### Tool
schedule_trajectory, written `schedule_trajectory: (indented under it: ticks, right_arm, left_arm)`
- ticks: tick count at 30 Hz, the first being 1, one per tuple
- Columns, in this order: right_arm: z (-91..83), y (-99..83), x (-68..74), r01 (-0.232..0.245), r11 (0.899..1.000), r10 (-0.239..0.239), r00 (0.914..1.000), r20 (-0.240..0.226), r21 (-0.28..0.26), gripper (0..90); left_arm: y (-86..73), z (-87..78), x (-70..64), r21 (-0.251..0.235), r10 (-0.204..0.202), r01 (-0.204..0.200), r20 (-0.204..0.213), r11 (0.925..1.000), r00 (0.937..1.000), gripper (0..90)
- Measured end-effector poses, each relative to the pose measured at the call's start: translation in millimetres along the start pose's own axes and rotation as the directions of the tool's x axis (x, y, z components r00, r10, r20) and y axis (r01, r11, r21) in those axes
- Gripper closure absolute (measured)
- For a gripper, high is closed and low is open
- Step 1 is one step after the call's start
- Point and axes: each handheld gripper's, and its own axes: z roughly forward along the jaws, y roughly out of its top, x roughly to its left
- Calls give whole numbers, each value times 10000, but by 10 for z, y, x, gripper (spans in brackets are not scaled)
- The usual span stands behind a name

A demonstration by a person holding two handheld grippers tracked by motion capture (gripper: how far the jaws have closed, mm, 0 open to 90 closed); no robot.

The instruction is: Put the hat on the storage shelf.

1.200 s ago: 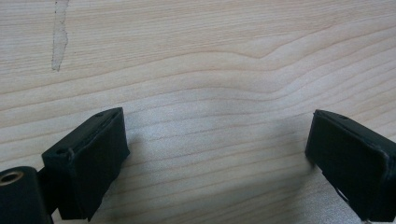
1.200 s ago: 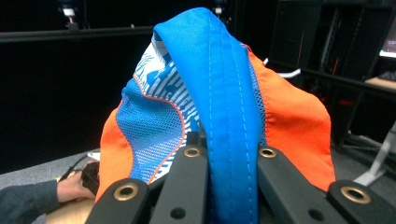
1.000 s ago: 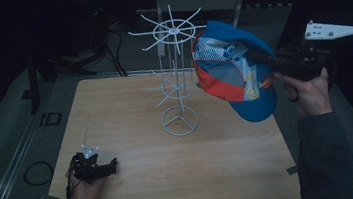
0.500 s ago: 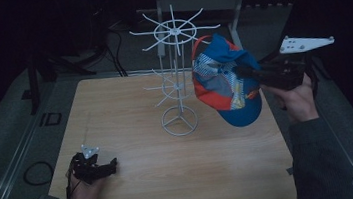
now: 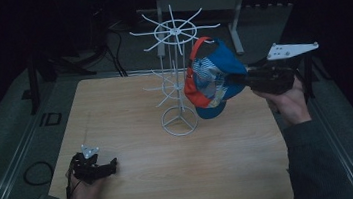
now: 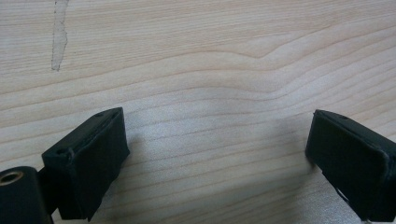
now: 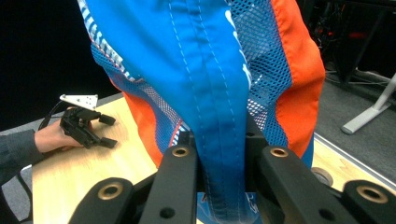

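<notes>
A blue, orange and white mesh cap [image 5: 212, 78] hangs in the air just right of the white wire hat stand [image 5: 175, 74], close to its upper arms. My right gripper [image 5: 242, 78] is shut on the cap's blue fabric [image 7: 219, 93], which rises between its jaws. At the table's front left my left gripper [image 5: 110, 166] rests on the wood, held by a hand. Its jaws stand wide apart over bare wood [image 6: 215, 116], with nothing between them. The right gripper view also catches that left gripper [image 7: 105, 130] far off.
The light wooden table [image 5: 140, 194] is ringed by dark floor. A cable loop [image 5: 37, 173] lies off its left edge. A grey metal frame [image 5: 203, 1] stands behind the stand. A pale scratch [image 6: 58, 32] marks the wood near the left gripper.
My right gripper has carried the cap leftward and slightly down toward the wire stand, turning it more upright. The left gripper has stayed in place.
</notes>
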Motion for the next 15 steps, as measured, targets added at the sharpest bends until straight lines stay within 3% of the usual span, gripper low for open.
schedule_trajectory:
  ticks: [10, 15]
  right_arm:
    - [-34, -43, -22, -108, 9999, 108, 9999, -2, 89, 621]
    - [-47, -57, -14, -110, 9996, 105, 9997, 203, 244, 491]
  left_arm:
    - [0, 0, 0, 7, 6, -6, 2, 10000, 10000, 61]
    - [6, 4, 0, 25, 19, -19, 5, 10000, 10000, 59]
